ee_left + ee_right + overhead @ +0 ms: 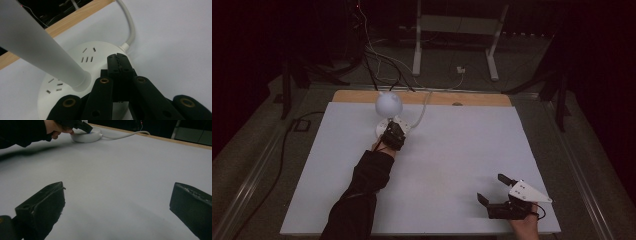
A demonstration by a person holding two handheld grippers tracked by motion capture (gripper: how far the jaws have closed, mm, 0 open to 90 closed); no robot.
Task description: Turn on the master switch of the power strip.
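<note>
Here your left gripper (117, 58) has its jaws pressed together, tips resting on the round white base (75, 57) of the lamp (389, 103), just beside its stem (37, 50). In the high view the lamp stands at the upper centre of the white table (452, 150), its cord (130, 27) running off toward the wooden edge (422, 97). Your right gripper (493, 189) sits at the lower right of that view, jaws wide apart over bare table.

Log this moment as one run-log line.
left gripper: shut, tips on round socket base | lamp stem: rises from base | right gripper: open, nothing between, over white table
</note>
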